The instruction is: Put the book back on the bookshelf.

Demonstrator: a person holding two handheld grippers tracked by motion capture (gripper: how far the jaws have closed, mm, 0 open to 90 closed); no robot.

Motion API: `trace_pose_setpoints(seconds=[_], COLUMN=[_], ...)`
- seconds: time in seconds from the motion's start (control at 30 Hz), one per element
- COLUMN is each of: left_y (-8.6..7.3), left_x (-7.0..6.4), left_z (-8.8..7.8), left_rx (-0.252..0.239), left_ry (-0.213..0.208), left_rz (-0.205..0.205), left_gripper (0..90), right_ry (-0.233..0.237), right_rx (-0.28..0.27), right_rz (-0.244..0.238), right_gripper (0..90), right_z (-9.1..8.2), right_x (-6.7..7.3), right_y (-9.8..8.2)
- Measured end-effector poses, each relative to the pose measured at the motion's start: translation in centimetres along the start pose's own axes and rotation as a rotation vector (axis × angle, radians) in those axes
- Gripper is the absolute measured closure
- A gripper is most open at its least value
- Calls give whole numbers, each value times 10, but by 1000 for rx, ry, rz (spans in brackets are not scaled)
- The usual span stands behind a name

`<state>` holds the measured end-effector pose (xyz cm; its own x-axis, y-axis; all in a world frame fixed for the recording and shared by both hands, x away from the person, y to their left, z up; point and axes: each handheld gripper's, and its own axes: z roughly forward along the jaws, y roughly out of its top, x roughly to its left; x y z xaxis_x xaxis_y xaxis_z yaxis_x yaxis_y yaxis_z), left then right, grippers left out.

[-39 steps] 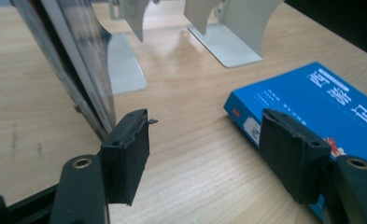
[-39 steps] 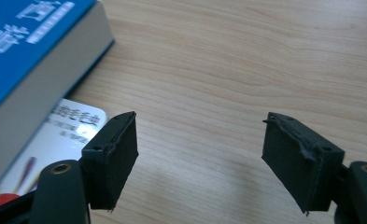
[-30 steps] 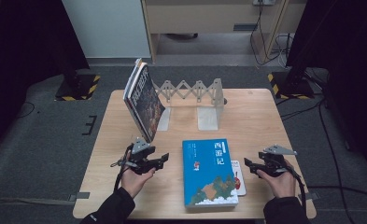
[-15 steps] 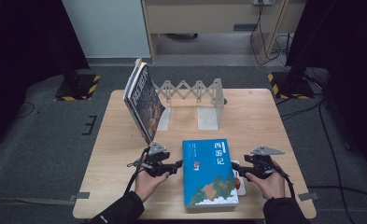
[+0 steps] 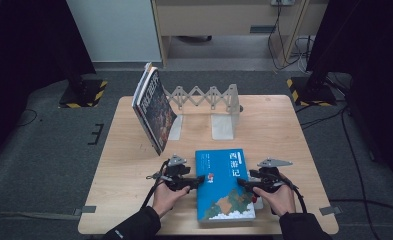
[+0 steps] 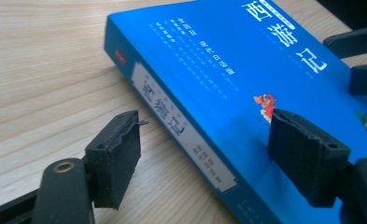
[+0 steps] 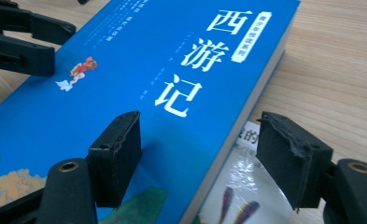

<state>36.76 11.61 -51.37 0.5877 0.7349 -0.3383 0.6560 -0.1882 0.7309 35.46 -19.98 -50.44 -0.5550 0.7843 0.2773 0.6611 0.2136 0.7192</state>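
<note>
Blue book [image 5: 224, 184] lies flat at the worktop's [image 5: 284, 130] near edge — left claw [image 5: 193, 182] and right claw [image 5: 246, 183], both spread, straddle its long edges, likely to lift it.

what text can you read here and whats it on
"西游记": large white title on the blue book cover, repeated on its spine label.
White tag beside the title, small print on cover and spine: too blurred to read.
"的": one character on the glossy book underneath; the rest is hidden.
Leaning book: cover text too small to read.
</note>
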Motion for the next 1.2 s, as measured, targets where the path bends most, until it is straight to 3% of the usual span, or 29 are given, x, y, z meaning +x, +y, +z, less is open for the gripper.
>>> trace_pose_setpoints(seconds=[0.27, 0.9, 1.2], left_y=[-3, -11, -10], left_x=[3, 11, 12], left_z=[14, 29, 30], left_rx=[-31, -83, -82], left_ry=[-78, -126, -131], left_rz=[-41, -146, -146], left_gripper=[209, 83, 77], right_ry=[25, 52, 54], right_rx=[0, -10, -9], right_rz=[33, 87, 101], right_gripper=[307, 286, 277], right_z=[5, 11, 13], right_x=[1, -2, -3], right_y=[0, -1, -1])
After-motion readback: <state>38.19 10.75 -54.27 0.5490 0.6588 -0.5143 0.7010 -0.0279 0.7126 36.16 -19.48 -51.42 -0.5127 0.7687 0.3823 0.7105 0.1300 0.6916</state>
